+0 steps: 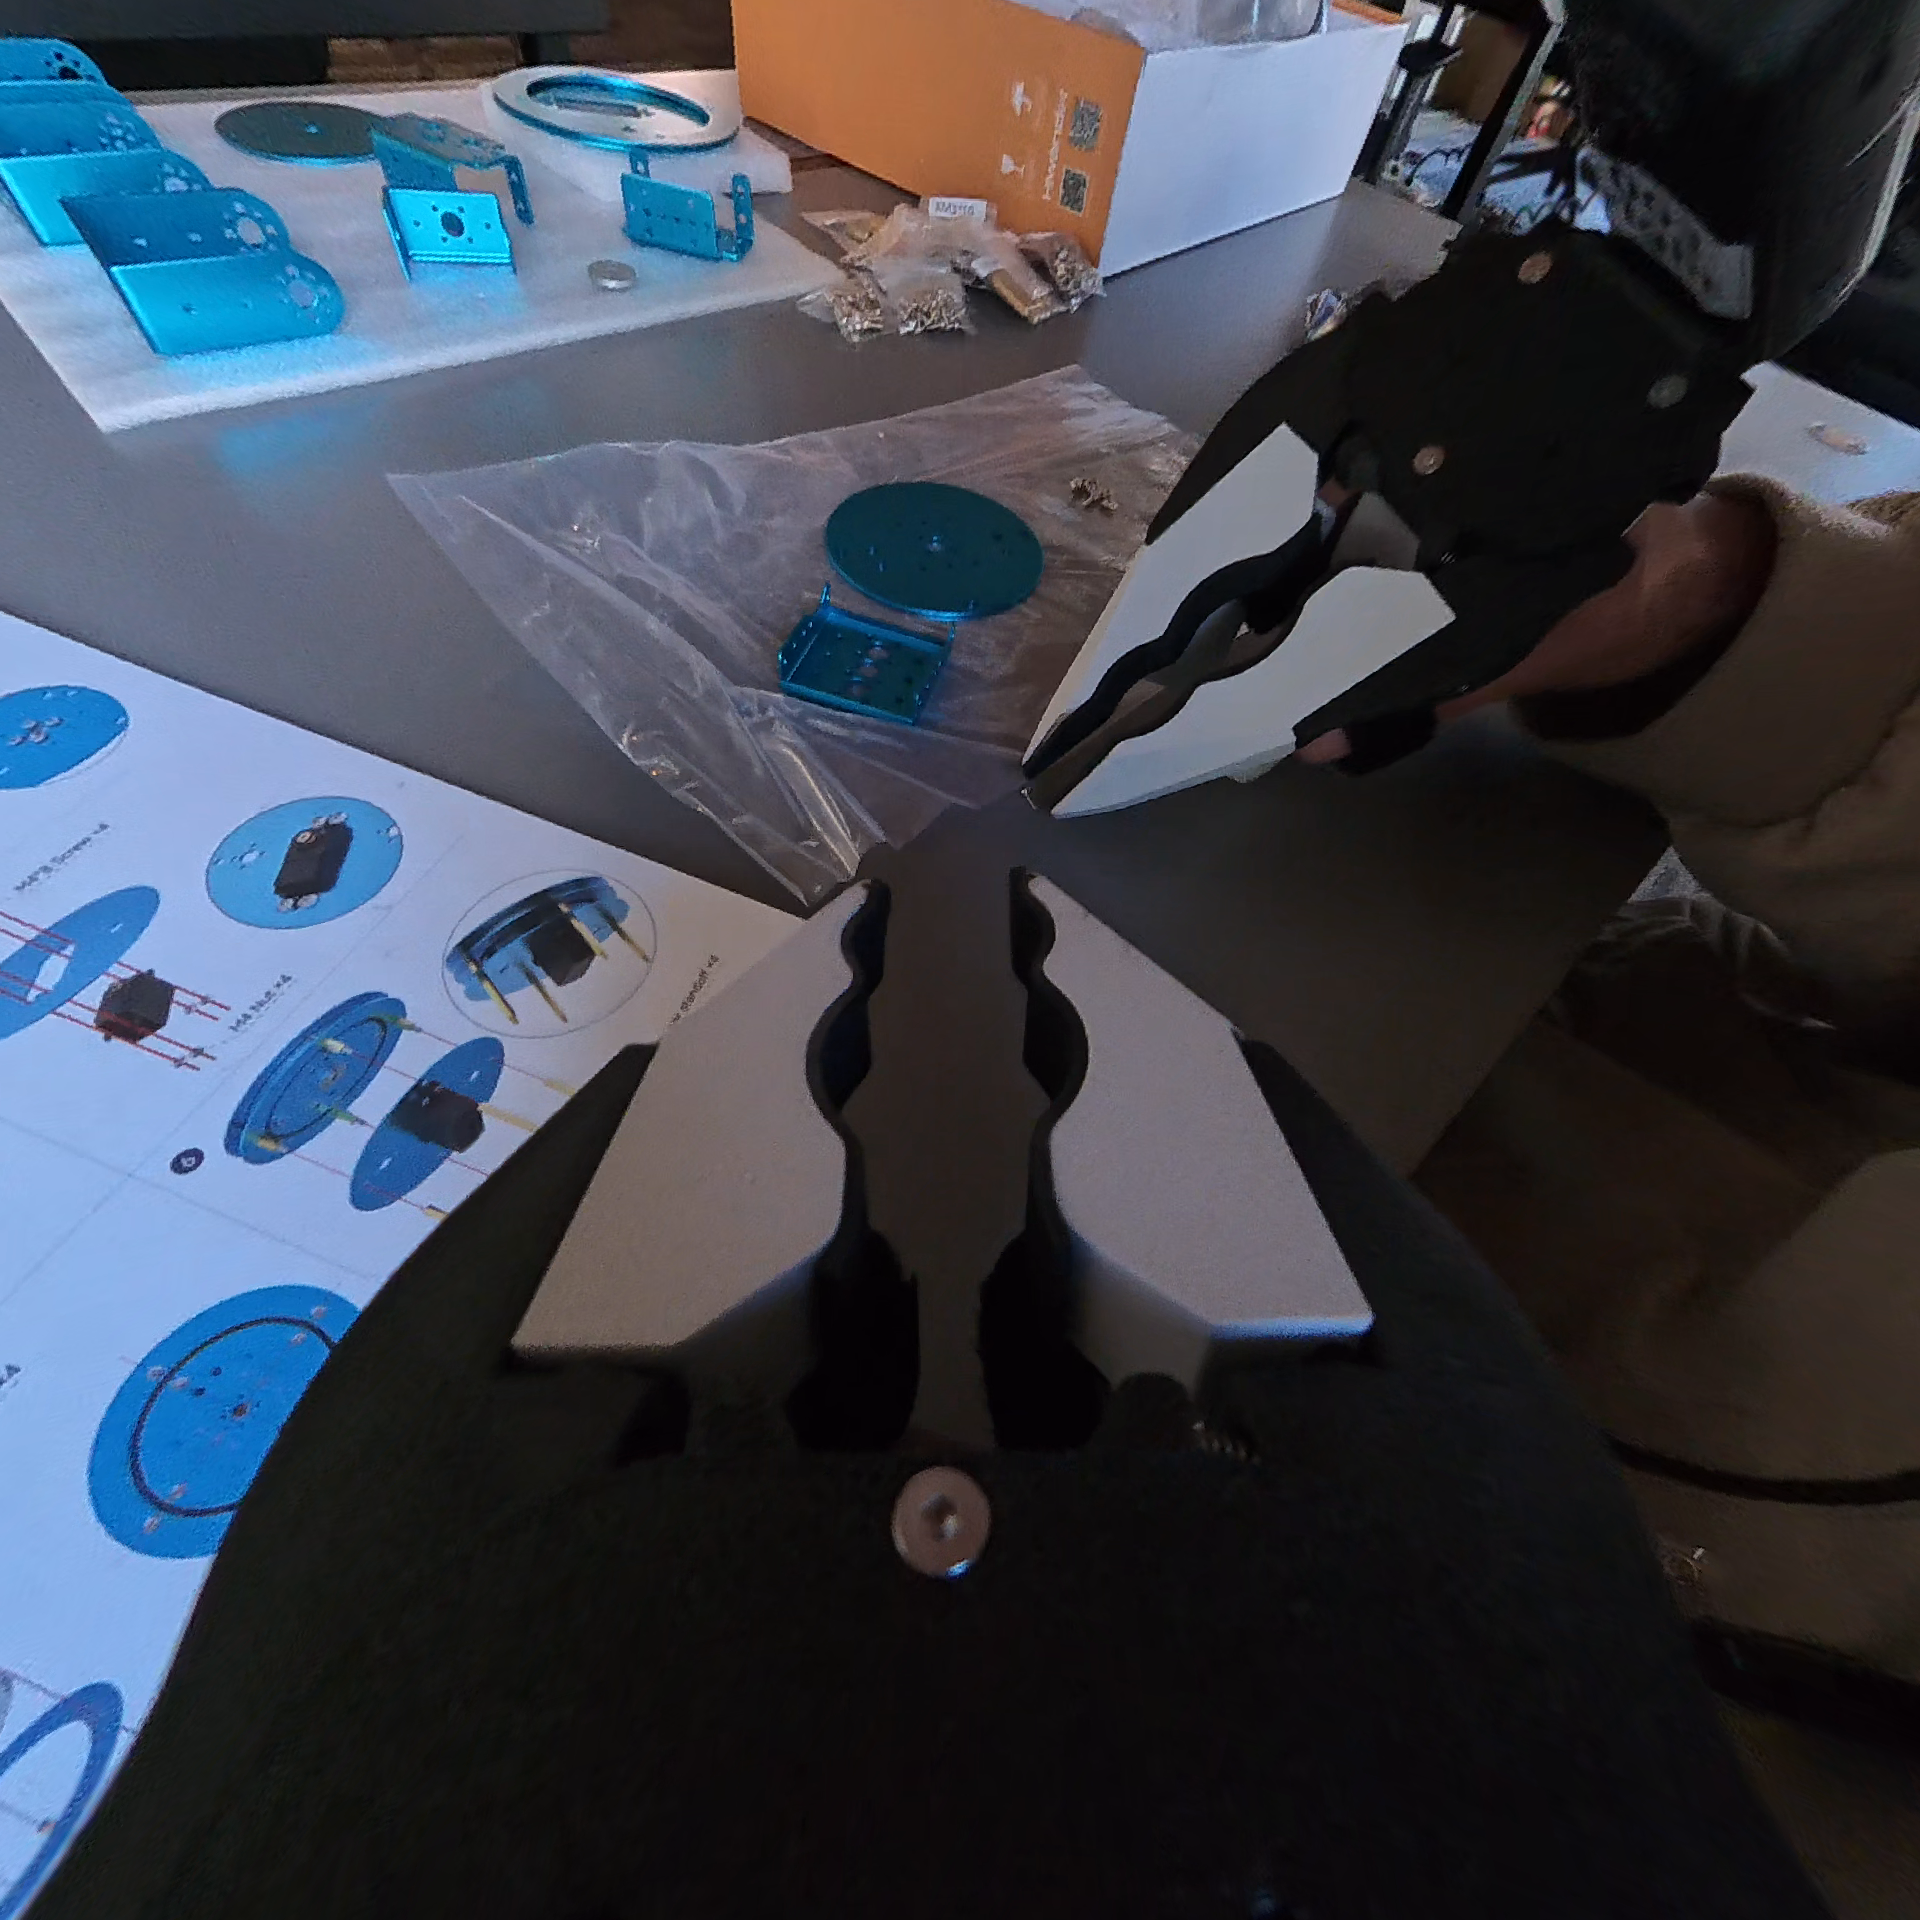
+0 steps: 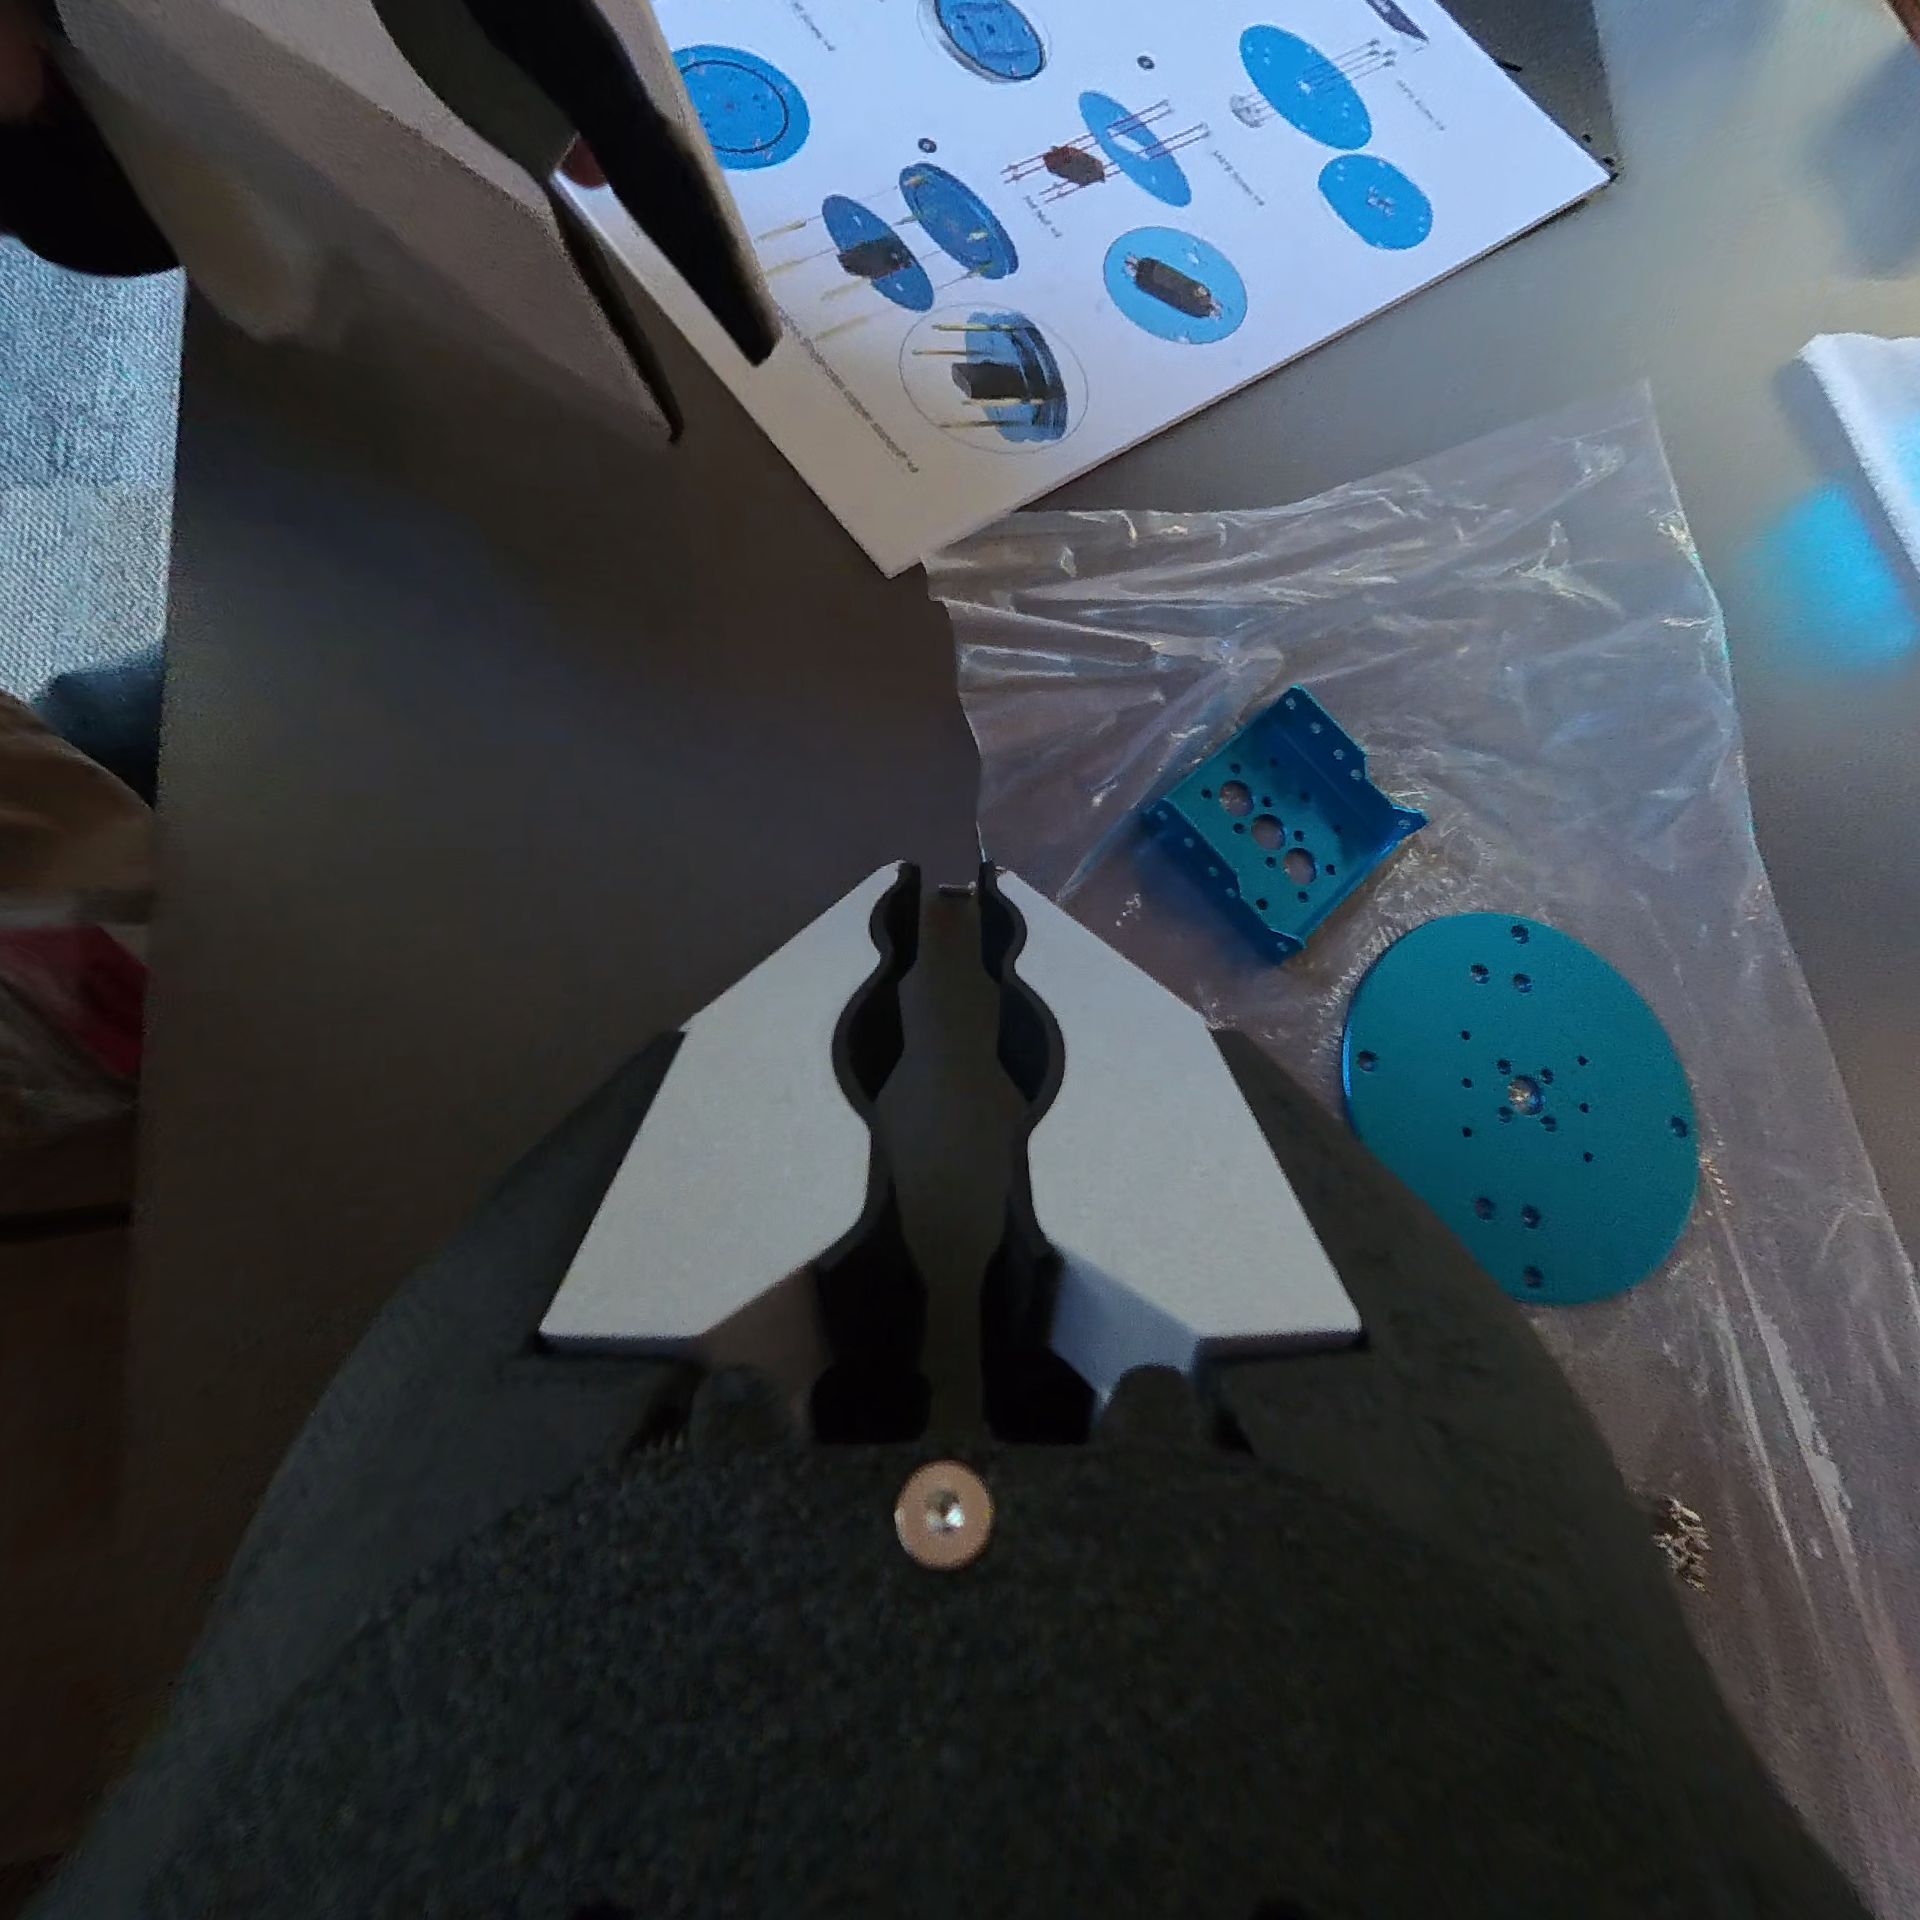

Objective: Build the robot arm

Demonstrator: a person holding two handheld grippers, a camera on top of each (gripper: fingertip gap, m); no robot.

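A tiny metal piece (image 2: 954,889) sat pinched between the nearly closed tips of my right gripper (image 2: 950,881), low over the grey table (image 2: 520,675). Just beside it, a blue perforated U-shaped metal bracket (image 2: 1278,821) and a blue round drilled metal plate (image 2: 1519,1110) lay loose and unjoined on a clear plastic bag (image 2: 1455,582). My left gripper (image 1: 948,883) hovered nearby, its jaws apart and empty.

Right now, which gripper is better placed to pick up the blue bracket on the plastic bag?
Probably left: the left gripper is open and empty, facing the blue bracket on the plastic bag. The right gripper is nearly closed on a small dark piece, bracket off to its side.
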